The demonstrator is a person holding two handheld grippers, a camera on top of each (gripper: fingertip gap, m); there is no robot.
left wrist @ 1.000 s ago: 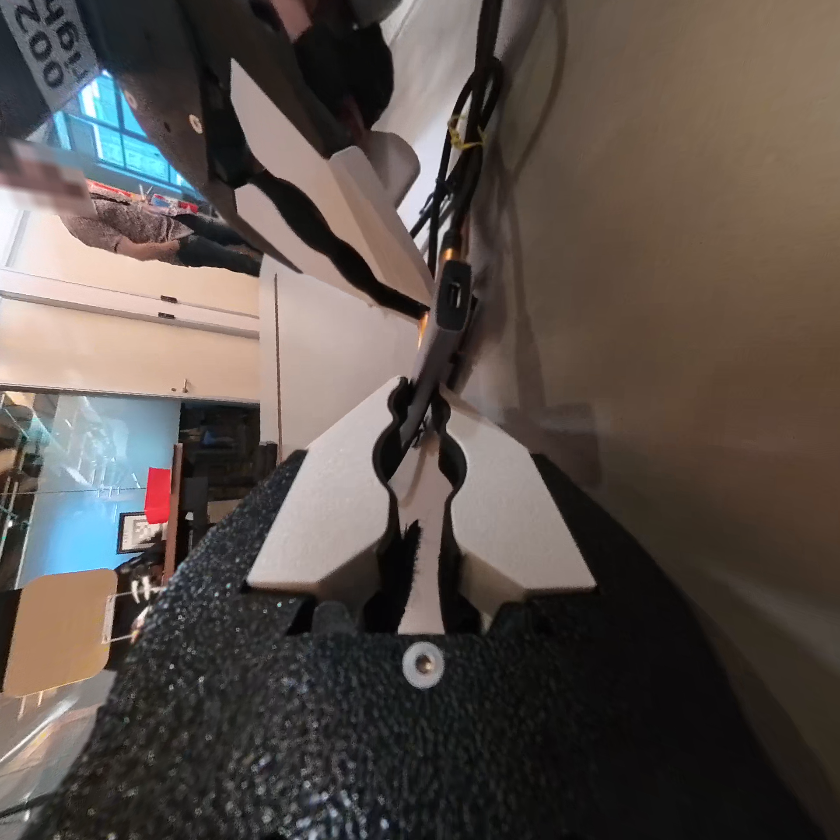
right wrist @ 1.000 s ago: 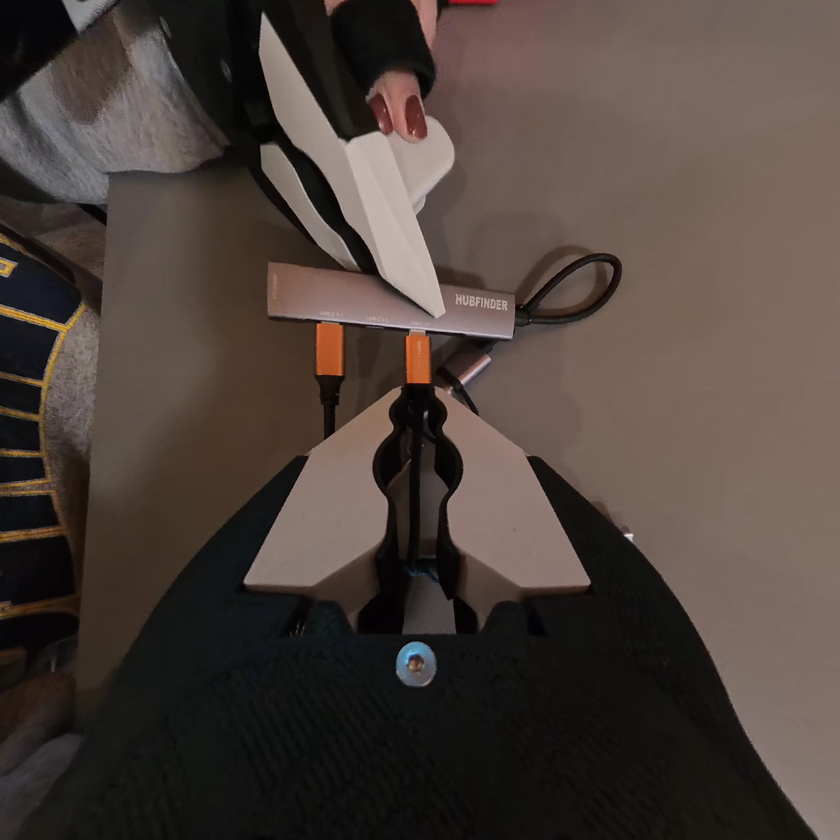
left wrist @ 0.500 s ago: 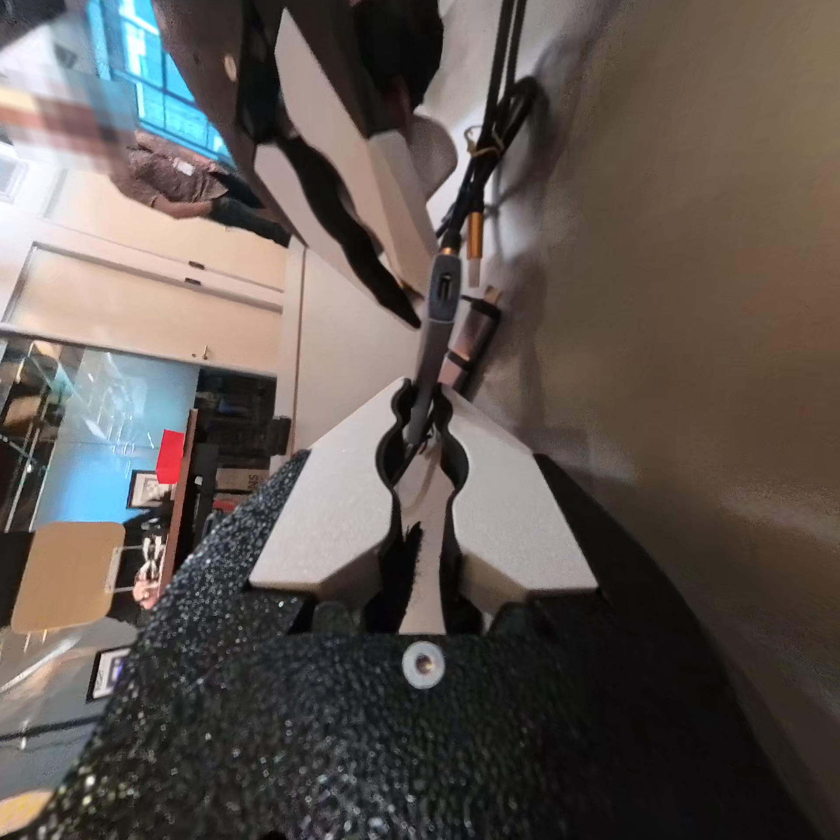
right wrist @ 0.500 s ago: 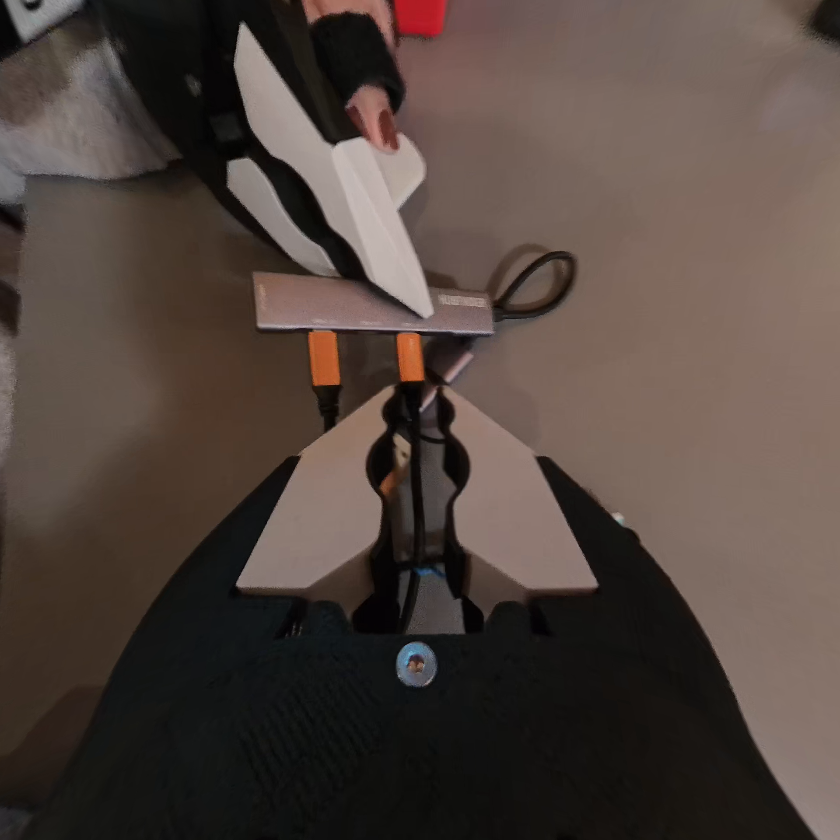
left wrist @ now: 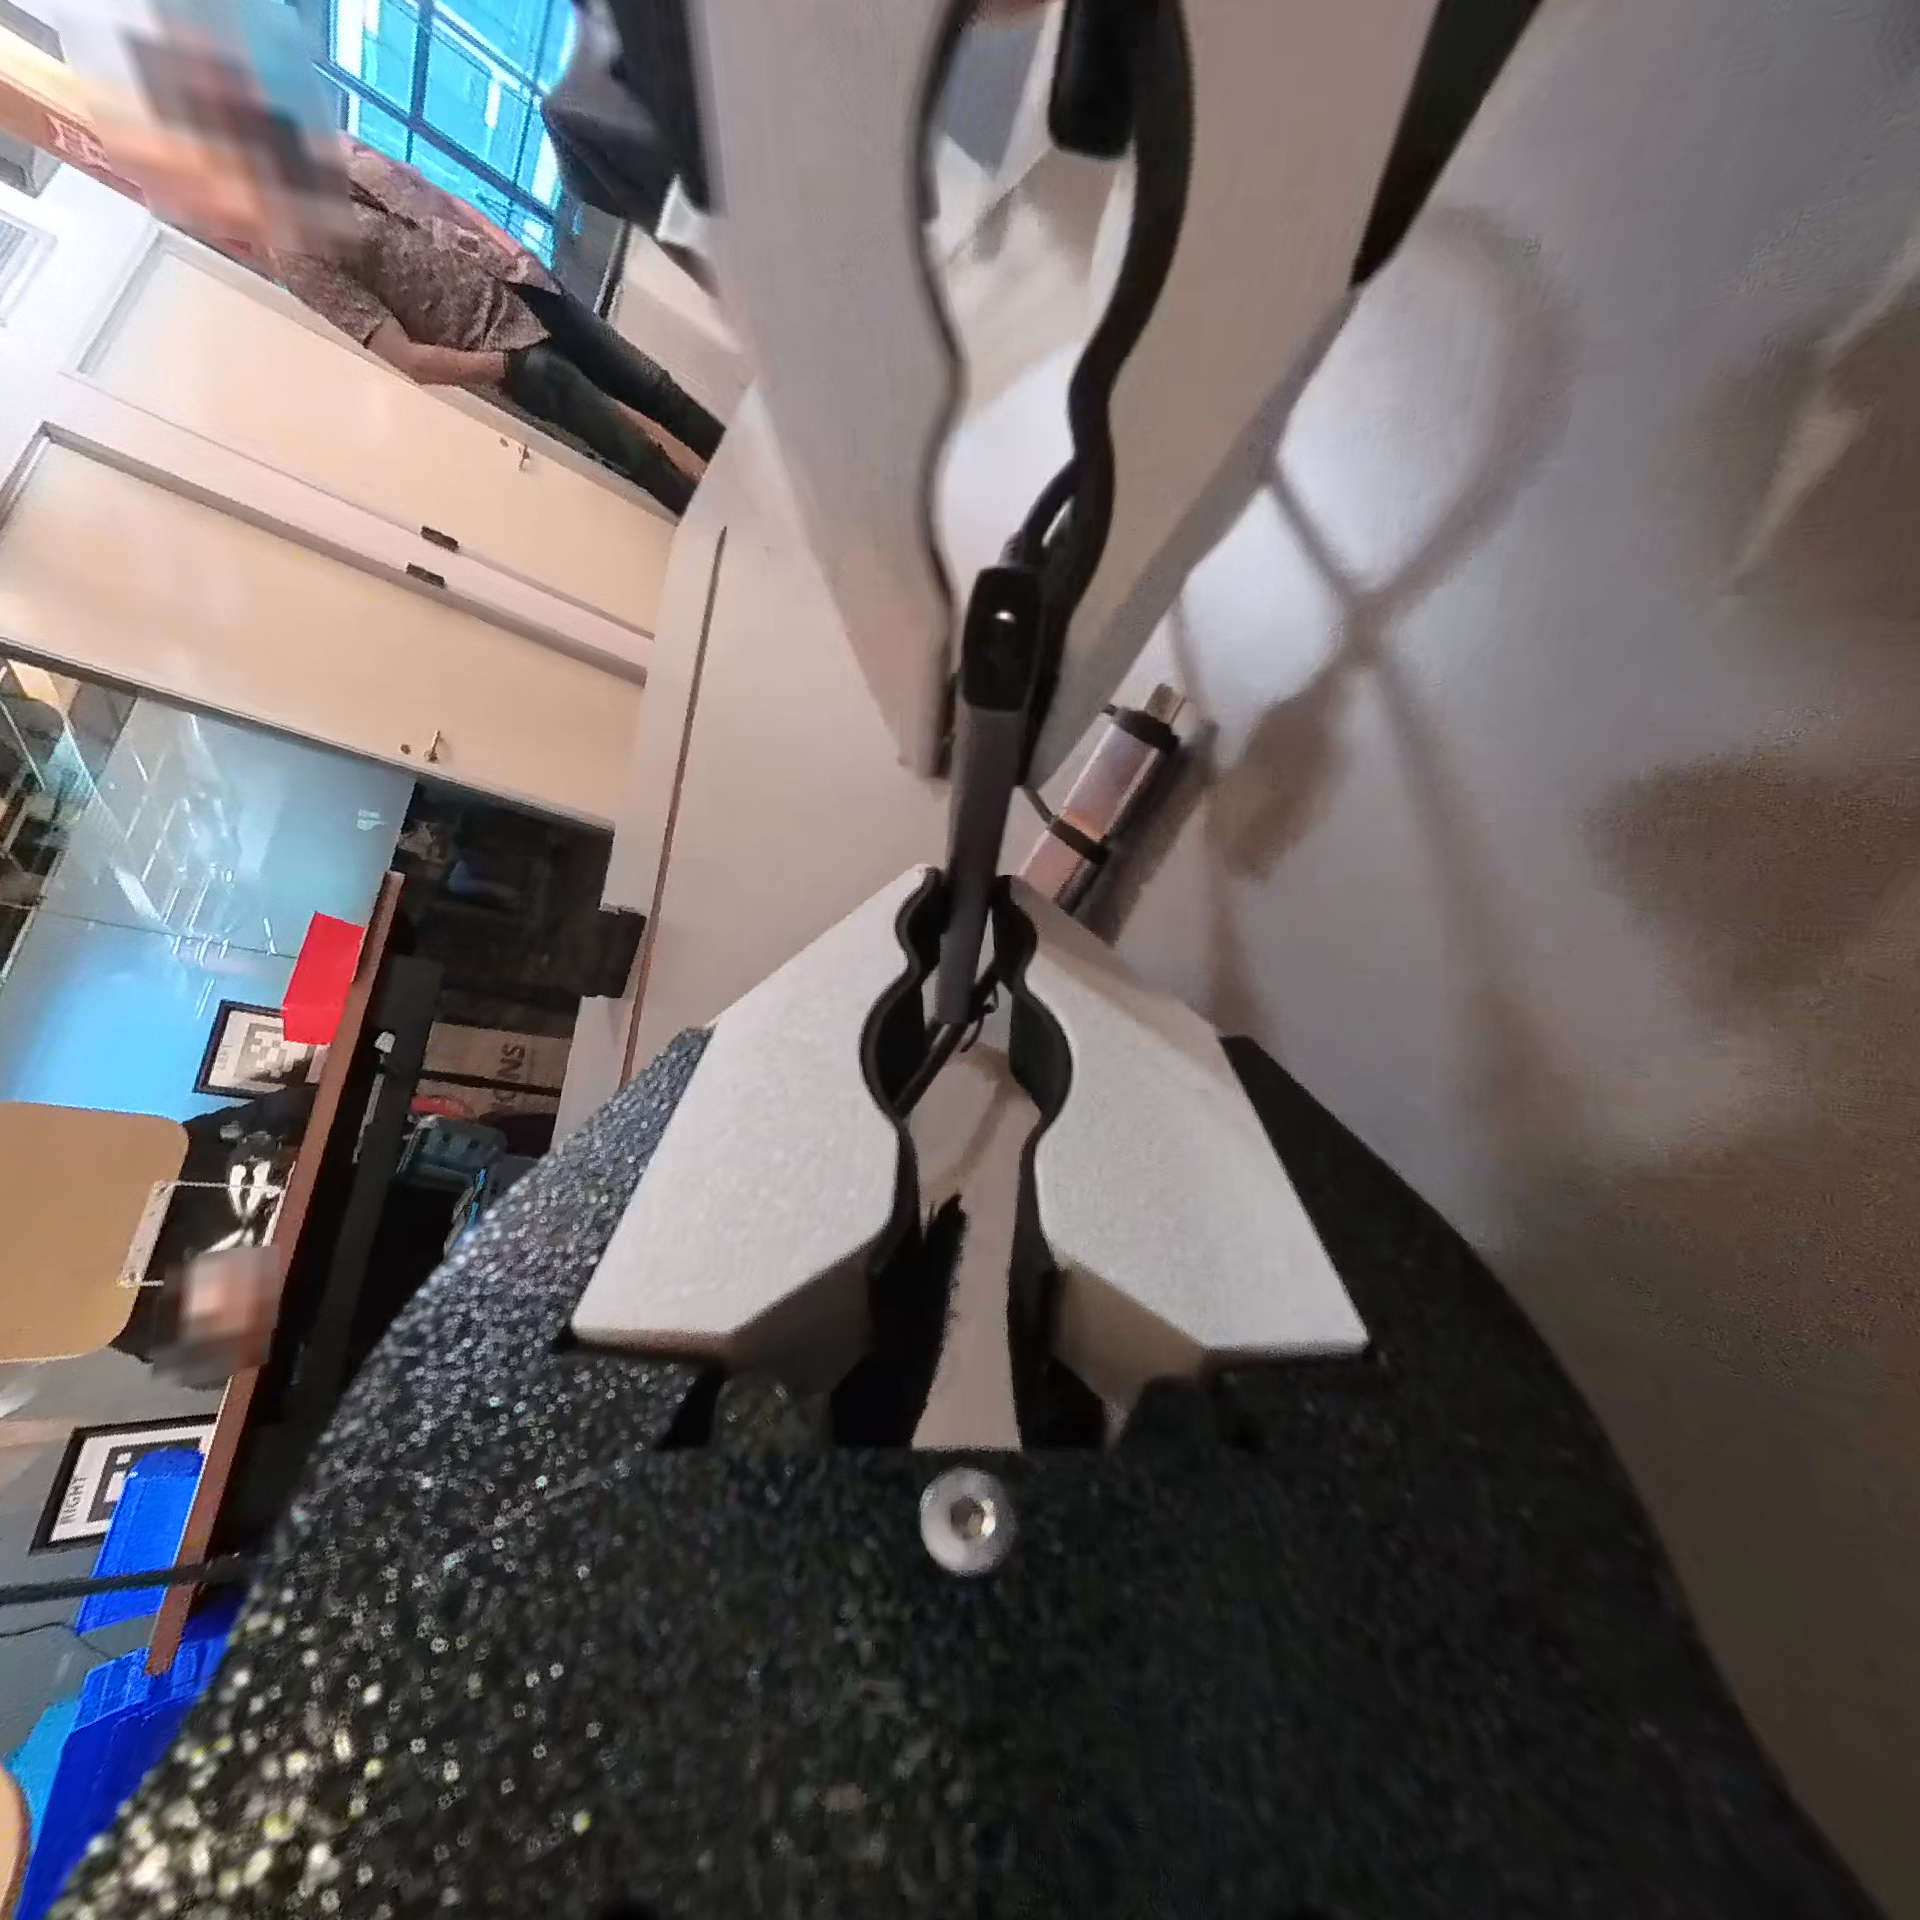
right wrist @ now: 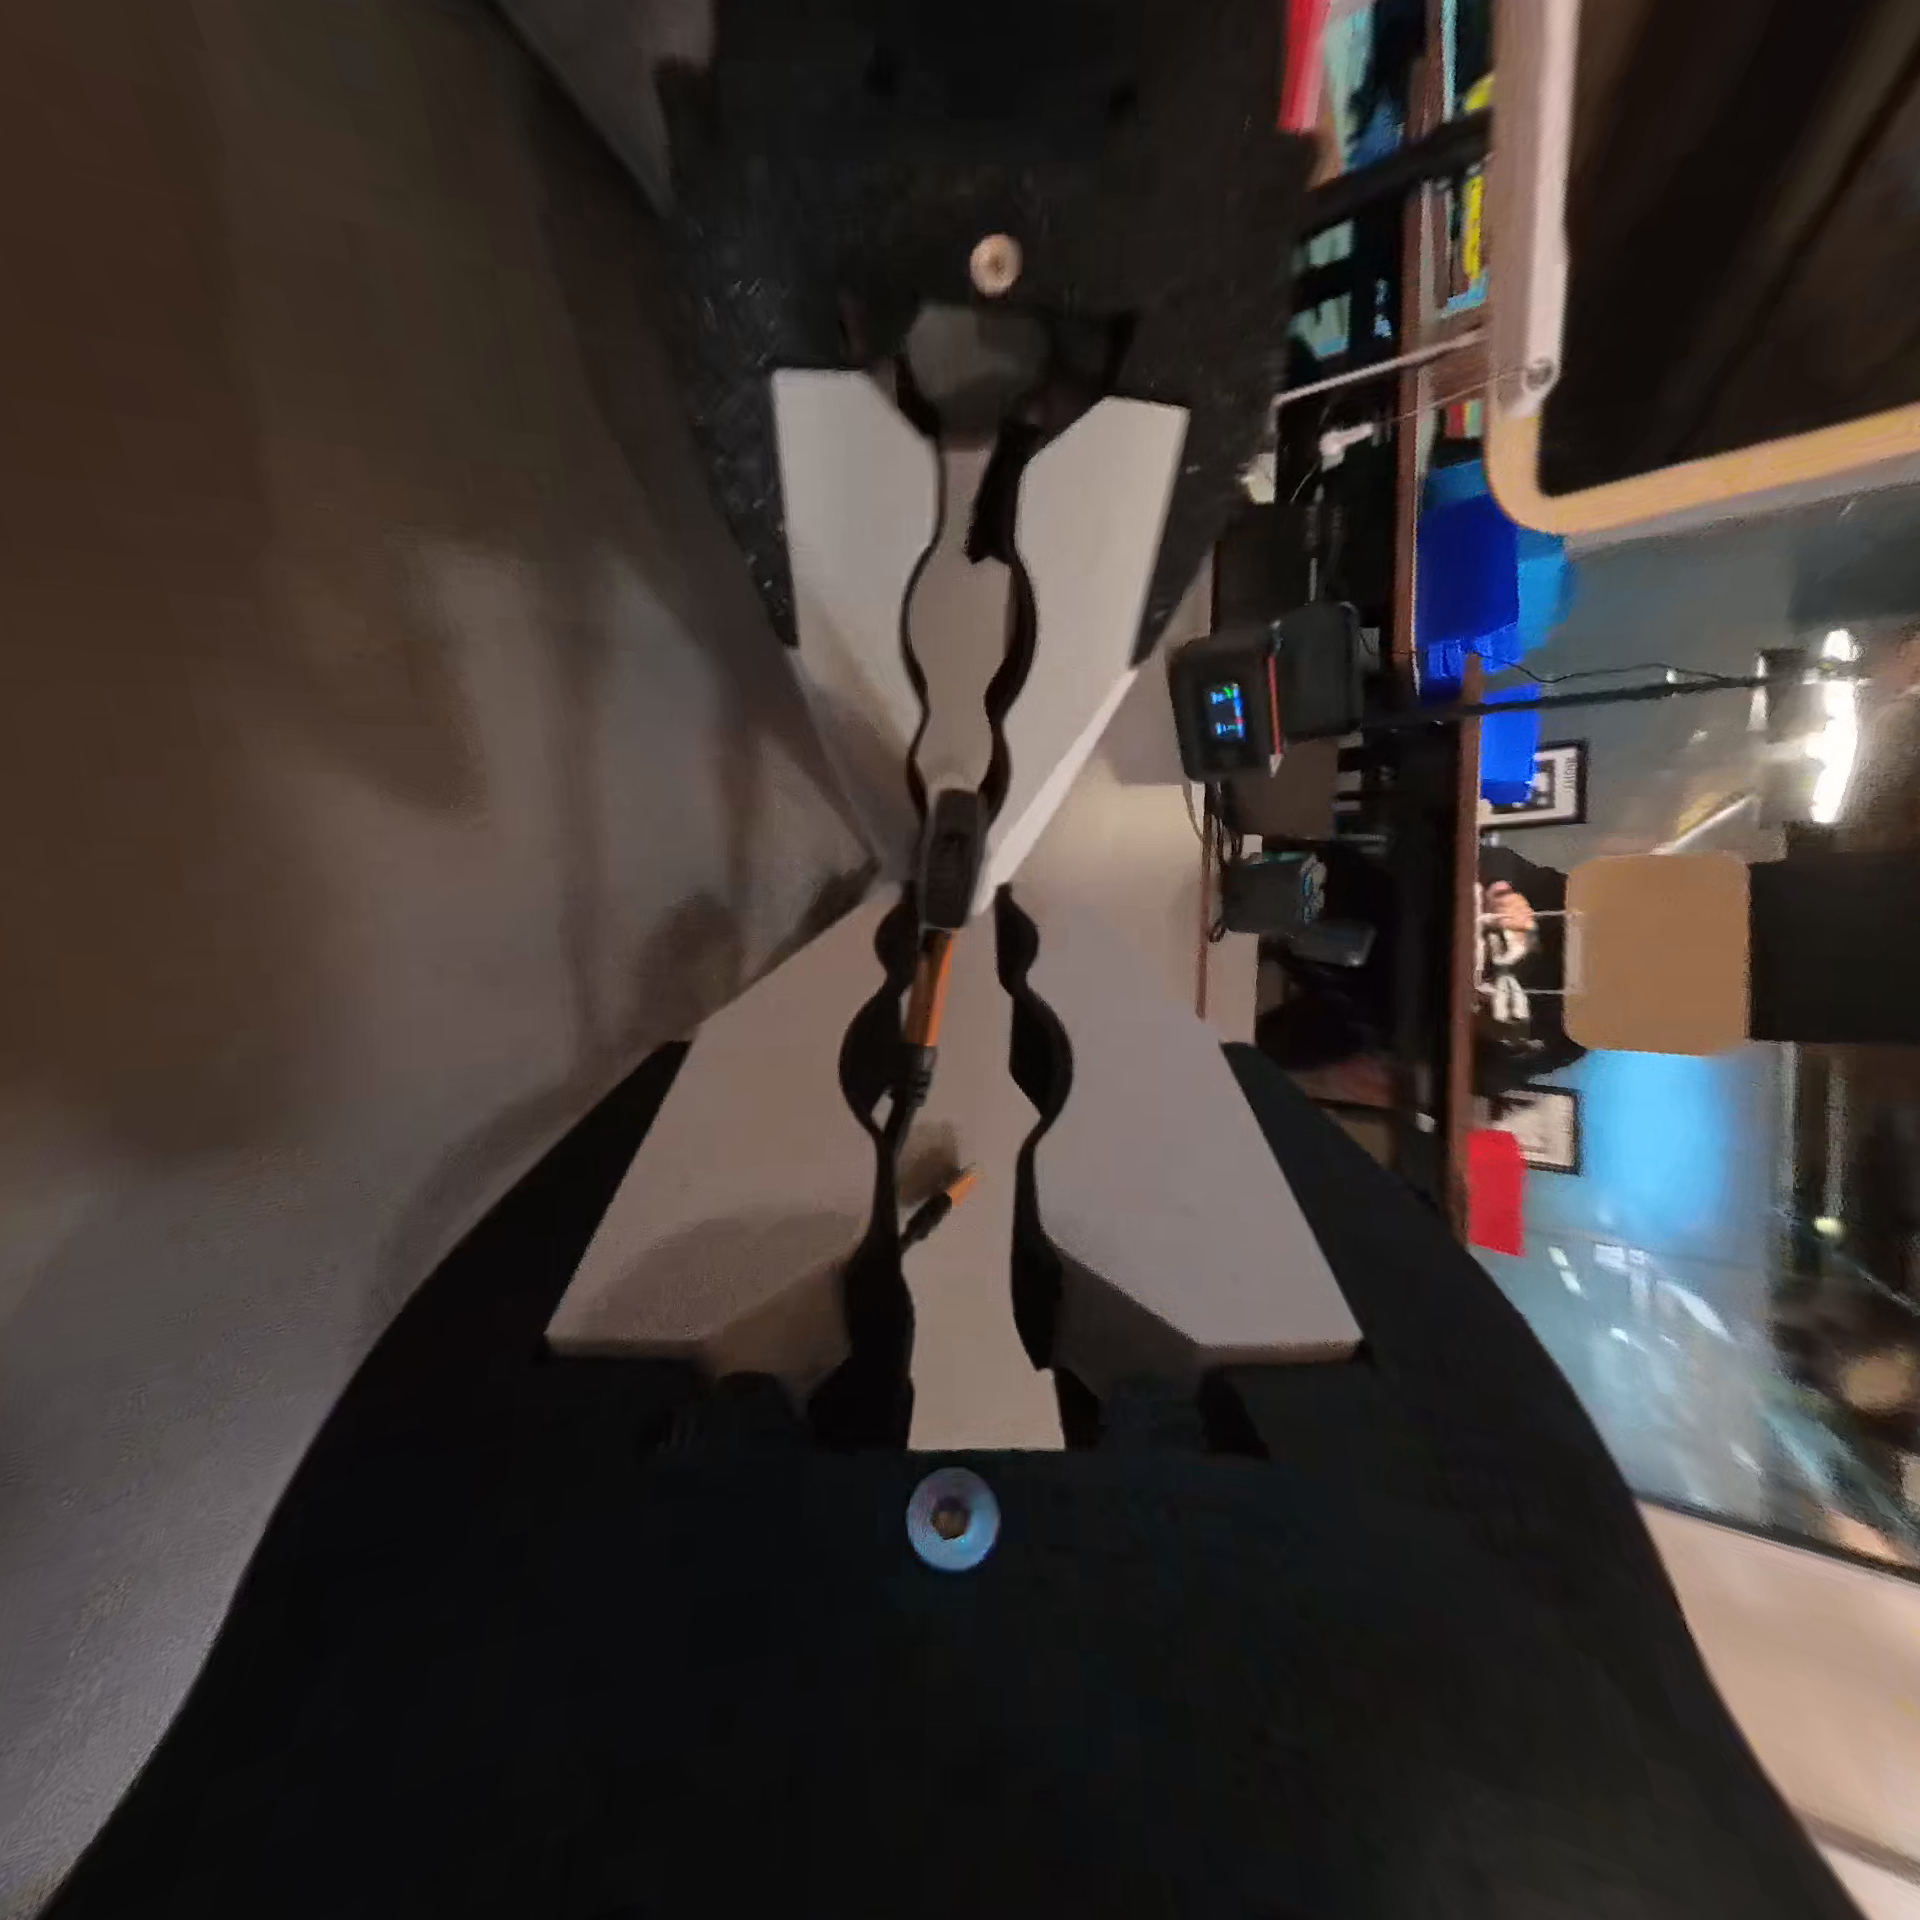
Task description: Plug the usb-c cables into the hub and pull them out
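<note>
My left gripper (left wrist: 966, 894) is shut on the thin grey hub (left wrist: 982, 748), which it holds edge-on above the grey table (left wrist: 1558, 1039). My right gripper (right wrist: 948, 906) faces it tip to tip, with its jaws apart. One orange usb-c plug (right wrist: 928, 987) sits in the hub (right wrist: 951, 852) and lies in the gap between the right fingers, near the left one. A second orange plug (right wrist: 951, 1195) shows lower in that gap, apart from the hub. The right gripper also shows in the left wrist view (left wrist: 987, 758), and the left gripper in the right wrist view (right wrist: 951, 831).
The hub's own silver plug (left wrist: 1117, 769) lies on the table beside the grippers. Black cables (left wrist: 1101, 364) run off behind the right gripper. The table (right wrist: 312, 727) fills one side of each view. A person and room furniture are in the background.
The right gripper has rolled onto its side and closed in on the hub end, and its jaws have widened. The left gripper still holds the hub and has tilted it farther from the table.
</note>
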